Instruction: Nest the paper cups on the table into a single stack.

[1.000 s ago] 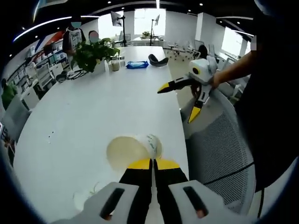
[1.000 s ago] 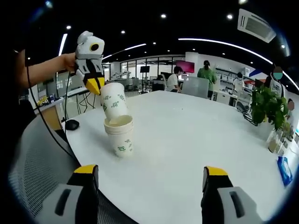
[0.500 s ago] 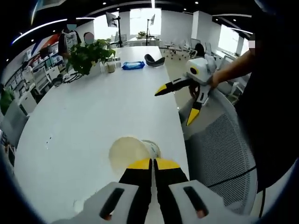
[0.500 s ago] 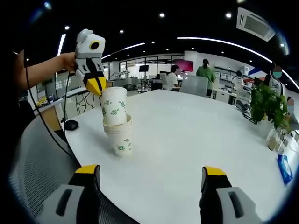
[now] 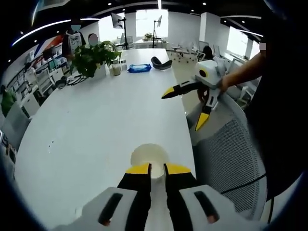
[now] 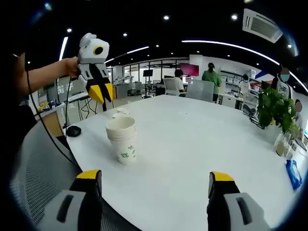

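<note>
Left gripper view: plant [image 5: 94, 55] far left on worktop [image 5: 86, 120]; left tool [image 5: 157, 169] hovered over cup stack [image 5: 148, 158], jaws slightly parted, not gripping, looking down into top cup's mouth; right tool [image 5: 185, 106] at right, jaws spread wide.

Right gripper view: left tool [image 6: 101, 92] just above stack [image 6: 122, 138], seen from side, nested upright near worktop [image 6: 202, 144] edge; right tool [image 6: 154, 180] spread wide, empty; plant [image 6: 276, 110] far right.

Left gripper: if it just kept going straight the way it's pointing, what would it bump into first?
Most likely the stack of paper cups. The left gripper points down at its open top, jaws slightly apart just above the rim. The white table lies beneath.
</note>
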A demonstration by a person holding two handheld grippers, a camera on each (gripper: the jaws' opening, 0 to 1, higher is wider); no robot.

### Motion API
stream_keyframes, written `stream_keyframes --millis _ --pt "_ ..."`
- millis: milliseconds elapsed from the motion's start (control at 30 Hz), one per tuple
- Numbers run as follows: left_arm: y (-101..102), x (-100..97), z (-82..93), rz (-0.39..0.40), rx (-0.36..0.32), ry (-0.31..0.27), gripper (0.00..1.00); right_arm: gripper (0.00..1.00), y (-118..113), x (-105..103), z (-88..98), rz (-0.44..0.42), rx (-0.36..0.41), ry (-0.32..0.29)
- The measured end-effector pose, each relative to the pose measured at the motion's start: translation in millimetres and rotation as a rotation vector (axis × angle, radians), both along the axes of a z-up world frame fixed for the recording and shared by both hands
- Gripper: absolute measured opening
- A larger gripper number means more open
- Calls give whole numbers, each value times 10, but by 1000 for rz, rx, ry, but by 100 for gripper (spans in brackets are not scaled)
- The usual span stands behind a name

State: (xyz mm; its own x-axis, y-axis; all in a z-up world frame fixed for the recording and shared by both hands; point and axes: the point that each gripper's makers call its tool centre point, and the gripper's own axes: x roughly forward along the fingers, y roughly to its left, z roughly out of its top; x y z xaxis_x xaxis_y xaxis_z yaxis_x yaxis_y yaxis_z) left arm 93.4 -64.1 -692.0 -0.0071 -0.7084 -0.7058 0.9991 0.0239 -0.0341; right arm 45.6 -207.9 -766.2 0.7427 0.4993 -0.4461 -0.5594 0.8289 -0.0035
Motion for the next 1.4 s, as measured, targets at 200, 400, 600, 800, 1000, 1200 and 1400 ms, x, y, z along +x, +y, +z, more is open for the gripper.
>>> stream_keyframes --millis 200,400,600,800,1000,1200,1400 --pt "37 84 25 60 -31 -8 18 93 6 5 26 -2 12 -9" --pt "65 158 68 117 -70 -20 27 94 17 2 40 1 19 -12" --pt "223 350 44 210 -107 -55 39 95 26 2 49 6 26 -15" --pt "365 478 3 301 -134 -74 45 95 19 4 35 4 22 -9" --pt "370 445 -45 344 -146 -86 51 95 5 7 20 3 20 -9" --pt "481 536 -197 397 -151 -84 51 95 -1 6 4 4 15 -4" --pt "599 670 -321 462 -180 -85 48 94 17 1 9 6 10 -1"
